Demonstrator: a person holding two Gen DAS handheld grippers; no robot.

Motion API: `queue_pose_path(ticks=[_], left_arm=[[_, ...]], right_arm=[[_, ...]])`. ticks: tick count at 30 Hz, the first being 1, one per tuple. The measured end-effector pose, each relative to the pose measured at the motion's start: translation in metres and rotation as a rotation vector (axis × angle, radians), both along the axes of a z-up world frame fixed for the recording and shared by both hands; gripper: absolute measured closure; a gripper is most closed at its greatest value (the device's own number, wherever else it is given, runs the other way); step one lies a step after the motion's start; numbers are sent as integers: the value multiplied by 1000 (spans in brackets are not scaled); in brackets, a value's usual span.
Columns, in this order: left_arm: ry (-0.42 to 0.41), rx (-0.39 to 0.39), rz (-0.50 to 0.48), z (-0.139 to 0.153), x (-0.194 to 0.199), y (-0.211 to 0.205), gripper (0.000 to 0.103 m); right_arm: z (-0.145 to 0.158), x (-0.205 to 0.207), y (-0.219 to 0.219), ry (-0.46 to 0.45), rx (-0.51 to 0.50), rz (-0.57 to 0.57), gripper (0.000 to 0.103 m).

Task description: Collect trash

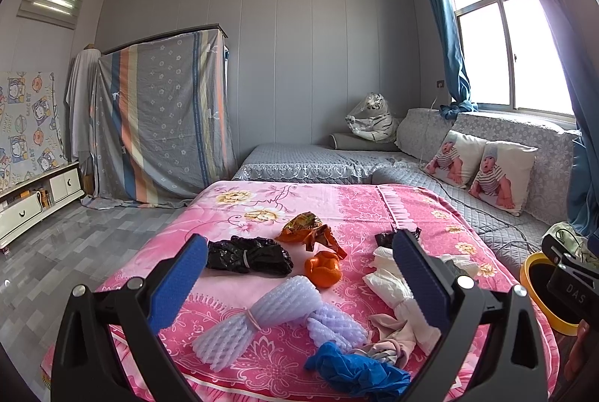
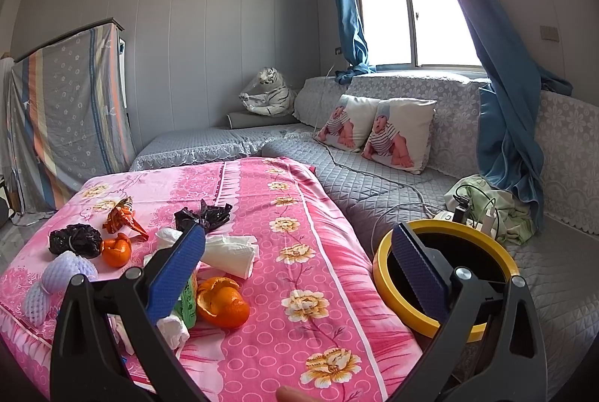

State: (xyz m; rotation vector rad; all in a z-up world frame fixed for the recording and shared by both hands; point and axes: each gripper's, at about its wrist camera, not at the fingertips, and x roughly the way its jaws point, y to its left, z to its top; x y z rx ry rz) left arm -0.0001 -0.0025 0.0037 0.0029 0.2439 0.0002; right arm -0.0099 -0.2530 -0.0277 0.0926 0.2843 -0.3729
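1. The left gripper (image 1: 299, 274) is hanging wide open over the pink floral bedspread (image 1: 262, 357) in the lower middle of the left wrist view, with nothing sitting between its blue pads.
2. The right gripper (image 2: 299, 269) is likewise standing open in the lower half of the right wrist view, gripping nothing; its left pad is showing over the trash pile, its right pad over the bin.
3. The yellow-rimmed bin (image 2: 382, 263) is sitting at lower right of the right wrist view, just beside the bedspread's edge on the grey quilted sofa (image 2: 554, 274). Its inside is looking dark, and I cannot tell whether anything is lying in it.
4. The trash is lying scattered on the bedspread, outside the bin:
   - a purple foam net (image 1: 262, 316) tied with a rubber band, in the lower centre of the left wrist view;
   - a blue glove (image 1: 355, 370) just below and right of it;
   - a black plastic bag (image 1: 251, 254) to the upper left of the net;
   - an orange peel (image 1: 322, 268) between the bag and the crumpled snack wrapper (image 1: 309, 230);
   - white tissues (image 2: 228, 250) in the middle left of the right wrist view;
   - a second orange peel (image 2: 222, 304) lying below the tissues, just beside a green packet (image 2: 189, 302).
5. Two baby-print pillows (image 2: 374, 130) are leaning on the sofa back at centre right.
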Motion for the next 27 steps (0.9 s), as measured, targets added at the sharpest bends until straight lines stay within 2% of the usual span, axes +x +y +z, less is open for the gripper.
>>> queue_pose_path(ticks=[27], left_arm=[[4,1,-1,-4,1,0,7]], right_arm=[[-4,-2,-1,2,6,2,8]])
